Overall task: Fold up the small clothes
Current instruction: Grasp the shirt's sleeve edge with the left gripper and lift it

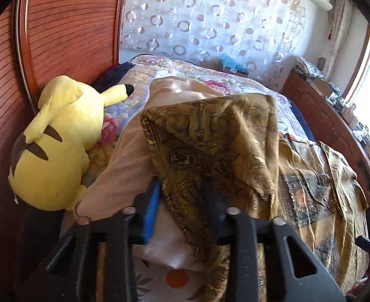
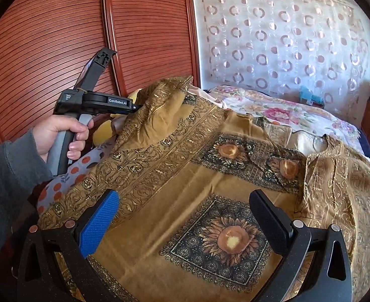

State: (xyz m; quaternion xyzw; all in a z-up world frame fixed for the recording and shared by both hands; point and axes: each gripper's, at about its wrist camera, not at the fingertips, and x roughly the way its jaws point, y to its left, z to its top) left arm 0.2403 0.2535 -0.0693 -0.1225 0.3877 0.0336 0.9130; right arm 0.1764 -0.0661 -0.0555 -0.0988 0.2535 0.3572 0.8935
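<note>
left gripper [image 1: 182,188] — jaws pinch mustard garment [image 2: 185,201] corner (lifted) | right gripper [image 2: 185,216] — jaws wide, holding nothing

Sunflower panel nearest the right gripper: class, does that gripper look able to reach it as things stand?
Probably yes. The right gripper is open and hovers over the sunflower panel of the brown garment, with nothing lying between them. The left gripper pinches a far corner, well out of the way.
</note>
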